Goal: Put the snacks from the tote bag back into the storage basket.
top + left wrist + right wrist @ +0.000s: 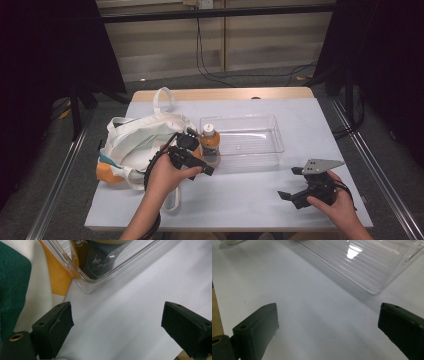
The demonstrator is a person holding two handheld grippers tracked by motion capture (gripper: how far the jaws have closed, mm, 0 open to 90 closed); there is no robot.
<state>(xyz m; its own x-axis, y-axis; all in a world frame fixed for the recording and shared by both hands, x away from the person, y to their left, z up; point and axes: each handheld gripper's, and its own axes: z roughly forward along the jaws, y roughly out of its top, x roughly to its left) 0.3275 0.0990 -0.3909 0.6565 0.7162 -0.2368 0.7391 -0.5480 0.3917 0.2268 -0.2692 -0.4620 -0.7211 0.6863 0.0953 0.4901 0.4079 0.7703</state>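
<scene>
A clear plastic tray (276, 134) lies mid-table. At its left end stands a small bottle (210, 140) with an orange label and a white cap. My left gripper (199, 154) is just in front of that end, open, with nothing between its jaws. In the left gripper view the tray's corner (85, 282) and the bottle's dark base (102, 262) are close ahead of the open gripper (117, 322). My right gripper (290, 183) is near the table's front right, open and empty. In the right gripper view it (328, 325) points at the tray (367, 267).
A white tote bag (135, 140) with orange and teal parts lies left of the tray, its handles loose; it is at the left in the left gripper view (37, 290). A white cover (240, 200) spreads over the table. Black stands and cables are beyond the far edge.
</scene>
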